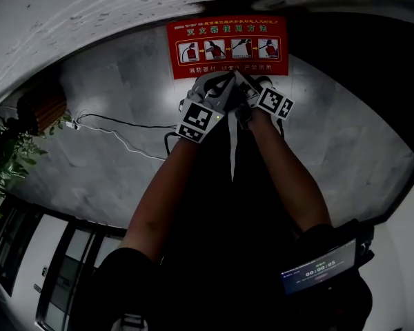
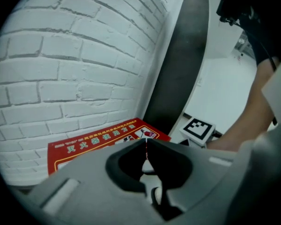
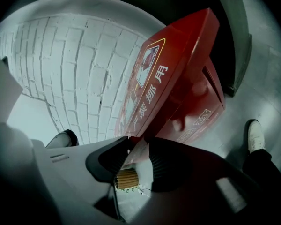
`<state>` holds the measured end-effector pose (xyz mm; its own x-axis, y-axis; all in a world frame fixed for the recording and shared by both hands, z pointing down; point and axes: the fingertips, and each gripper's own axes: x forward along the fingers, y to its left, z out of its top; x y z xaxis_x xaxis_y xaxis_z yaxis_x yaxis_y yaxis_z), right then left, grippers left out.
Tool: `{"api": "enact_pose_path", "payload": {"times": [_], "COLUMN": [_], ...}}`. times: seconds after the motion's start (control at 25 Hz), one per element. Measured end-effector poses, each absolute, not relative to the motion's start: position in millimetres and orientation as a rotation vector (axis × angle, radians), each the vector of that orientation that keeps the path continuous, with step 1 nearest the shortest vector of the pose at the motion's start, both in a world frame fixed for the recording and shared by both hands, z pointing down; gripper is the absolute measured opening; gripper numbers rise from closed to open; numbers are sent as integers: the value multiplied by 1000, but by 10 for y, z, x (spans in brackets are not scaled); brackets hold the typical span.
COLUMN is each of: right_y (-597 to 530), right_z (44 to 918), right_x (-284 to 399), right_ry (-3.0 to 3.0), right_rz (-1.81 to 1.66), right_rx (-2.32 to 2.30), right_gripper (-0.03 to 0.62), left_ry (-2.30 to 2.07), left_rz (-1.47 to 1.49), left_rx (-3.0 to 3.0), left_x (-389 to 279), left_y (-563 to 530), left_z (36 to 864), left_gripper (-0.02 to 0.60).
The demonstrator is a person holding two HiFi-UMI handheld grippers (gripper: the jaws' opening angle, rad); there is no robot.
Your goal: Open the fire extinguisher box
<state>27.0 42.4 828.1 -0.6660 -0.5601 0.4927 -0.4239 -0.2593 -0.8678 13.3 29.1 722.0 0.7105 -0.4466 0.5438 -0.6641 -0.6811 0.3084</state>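
The red fire extinguisher box stands on the floor against a white brick wall. Its lid [image 1: 228,47] carries a printed strip of instruction pictures. In the right gripper view the lid [image 3: 173,64] is tilted up off the box body [image 3: 196,111], and my right gripper [image 3: 136,146] is shut on the lid's near edge. My left gripper [image 2: 145,144] is shut with nothing between its tips, just in front of the lid [image 2: 98,142]. In the head view both grippers, left [image 1: 210,92] and right [image 1: 245,88], sit side by side at the lid's near edge.
The white brick wall [image 2: 75,55] rises right behind the box. A potted plant [image 1: 7,150] and a white cable [image 1: 117,140] lie on the grey floor to the left. A dark upright frame [image 2: 182,55] stands to the box's right. My shoe [image 3: 255,135] is near the box.
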Motion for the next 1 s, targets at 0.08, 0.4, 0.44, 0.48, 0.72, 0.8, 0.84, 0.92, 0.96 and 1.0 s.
{"api": "enact_pose_path", "payload": {"times": [0.08,0.4,0.44,0.48,0.72,0.8,0.84,0.92,0.96,1.0], "right_y": [450,-120,-226,-332,-885,-1023,-1084,-1203,-1261,-1320], "right_z": [8139,7092,6996,6915,6640,6600,6586,6571,6568,6564], "right_x": [270,244,234,226,204,197,195,198,203,209], "right_ry": [1841,2016,2056,2093,2161,2156,2155,2163,2167,2167], "right_rz": [-2064,-1897,-1864,-1832,-1744,-1733,-1725,-1704,-1691,-1678], "right_rx": [-1224,-1145,-1140,-1139,-1162,-1160,-1161,-1175,-1185,-1191], "right_gripper": [138,124,121,115,95,97,95,95,95,103], "left_ry": [-862,-931,-938,-944,-992,-1005,-1011,-1022,-1026,-1029], "left_rz": [594,533,528,526,496,486,481,473,471,470], "left_rx": [2435,2499,2504,2509,2530,2532,2532,2529,2527,2524], "left_x": [95,-5,-22,-40,-164,-199,-218,-257,-275,-289], "left_y": [314,49,12,-24,-263,-329,-357,-400,-413,-423], "left_z": [7112,6336,6280,6234,5990,5952,5940,5929,5932,5939], "left_gripper": [9,6,6,6,6,6,6,6,6,6]}}
